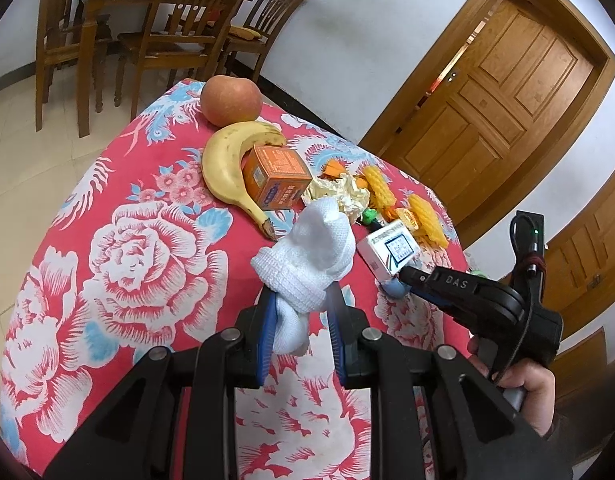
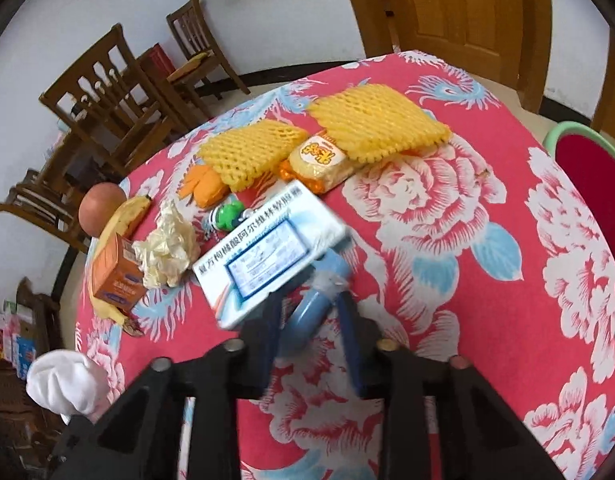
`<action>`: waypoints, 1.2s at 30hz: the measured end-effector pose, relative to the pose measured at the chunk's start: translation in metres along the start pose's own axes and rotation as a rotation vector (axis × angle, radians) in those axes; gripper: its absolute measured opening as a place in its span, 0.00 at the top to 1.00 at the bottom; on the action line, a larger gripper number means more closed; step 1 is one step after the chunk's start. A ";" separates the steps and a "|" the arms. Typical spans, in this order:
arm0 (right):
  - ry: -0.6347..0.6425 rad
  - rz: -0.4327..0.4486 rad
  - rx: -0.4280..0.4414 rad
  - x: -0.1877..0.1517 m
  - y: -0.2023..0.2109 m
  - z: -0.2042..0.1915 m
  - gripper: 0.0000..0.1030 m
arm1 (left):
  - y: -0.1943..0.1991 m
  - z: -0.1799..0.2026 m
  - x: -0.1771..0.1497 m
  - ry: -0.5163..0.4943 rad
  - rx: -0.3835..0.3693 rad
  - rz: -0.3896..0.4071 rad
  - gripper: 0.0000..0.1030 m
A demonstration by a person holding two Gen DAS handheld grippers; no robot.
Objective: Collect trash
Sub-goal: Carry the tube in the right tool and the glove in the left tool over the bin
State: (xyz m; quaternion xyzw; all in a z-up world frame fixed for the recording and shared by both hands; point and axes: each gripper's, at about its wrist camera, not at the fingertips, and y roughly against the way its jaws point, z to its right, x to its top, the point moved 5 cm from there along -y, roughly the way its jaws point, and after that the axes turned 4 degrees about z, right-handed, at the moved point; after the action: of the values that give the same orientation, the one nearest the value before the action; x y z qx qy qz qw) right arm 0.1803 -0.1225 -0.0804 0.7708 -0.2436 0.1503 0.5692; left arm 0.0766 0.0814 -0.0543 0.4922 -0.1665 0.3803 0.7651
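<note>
Left tongs (image 1: 301,300) clamped narrow on a white knit cloth (image 1: 307,256), bunched and lifted off the surface (image 1: 147,240). Right tongs (image 2: 311,304) narrow, with a blue cylinder (image 2: 311,308) between the jaws and a white-blue medicine box (image 2: 267,256) riding at the tips; view is blurred, so cannot tell which one the pads actually press.

Other trash waits mid-surface: crumpled yellowish paper (image 2: 167,252), two yellow foam fruit nets (image 2: 375,120), an orange snack packet (image 2: 319,162), a small green item (image 2: 227,216). Orange carton (image 1: 275,178), banana (image 1: 231,168) and apple (image 1: 230,100) sit at the far end, probably not trash.

Step, as judged: pick-up phase, both hands loaded. A red container with green rim (image 2: 587,184) shows beyond the surface edge; looks like the bin. Next move calls for carrying the held pieces over it and releasing, then returning for paper and nets.
</note>
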 end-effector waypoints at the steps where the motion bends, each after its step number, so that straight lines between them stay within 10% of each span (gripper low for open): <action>1: 0.001 -0.001 0.010 0.000 0.001 0.001 0.79 | -0.001 0.001 0.000 -0.003 -0.001 -0.002 0.77; 4: 0.007 -0.003 0.038 -0.002 0.004 0.006 0.92 | -0.002 0.007 -0.002 -0.014 -0.010 -0.009 0.77; 36: -0.048 0.203 0.033 0.015 0.124 0.146 0.93 | -0.045 0.172 -0.024 -0.279 -0.179 -0.134 0.77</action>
State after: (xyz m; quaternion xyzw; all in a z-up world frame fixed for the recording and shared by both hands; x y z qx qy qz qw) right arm 0.1184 -0.2928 -0.0181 0.7547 -0.3315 0.1929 0.5322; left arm 0.1148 -0.0901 -0.0180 0.4803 -0.2711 0.2401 0.7989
